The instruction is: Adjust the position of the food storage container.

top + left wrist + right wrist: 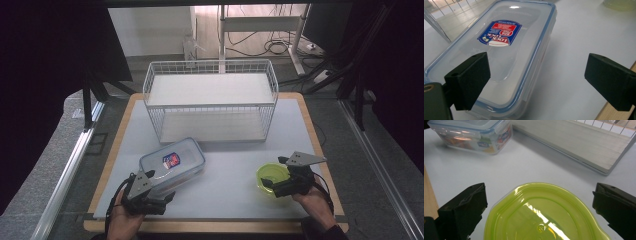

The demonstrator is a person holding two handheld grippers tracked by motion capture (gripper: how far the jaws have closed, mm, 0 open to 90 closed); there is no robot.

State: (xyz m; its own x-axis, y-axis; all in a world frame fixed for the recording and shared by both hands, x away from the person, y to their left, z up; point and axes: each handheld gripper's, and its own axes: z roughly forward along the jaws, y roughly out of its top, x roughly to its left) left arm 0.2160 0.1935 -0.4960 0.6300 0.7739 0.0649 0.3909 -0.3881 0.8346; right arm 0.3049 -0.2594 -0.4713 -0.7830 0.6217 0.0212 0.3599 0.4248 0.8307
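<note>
A clear plastic food box [172,163] with a blue-rimmed lid and a red-and-blue label lies on the white table top, left of centre. My left gripper [150,192] sits at its near end, open; in the left gripper view the box [506,50] lies ahead, its near corner between the jaws, the pads apart from it. A round lime-green lidded container [272,177] rests at the right. My right gripper [285,182] hovers at it, open, and the green lid [541,217] lies between the wide jaws without touching them.
A white wire rack [210,100] with two shelves stands at the back of the table; its lower board [584,145] lies beyond the green container. The table's wooden edge [215,226] runs along the front. The food box [474,135] sits far left in the right gripper view.
</note>
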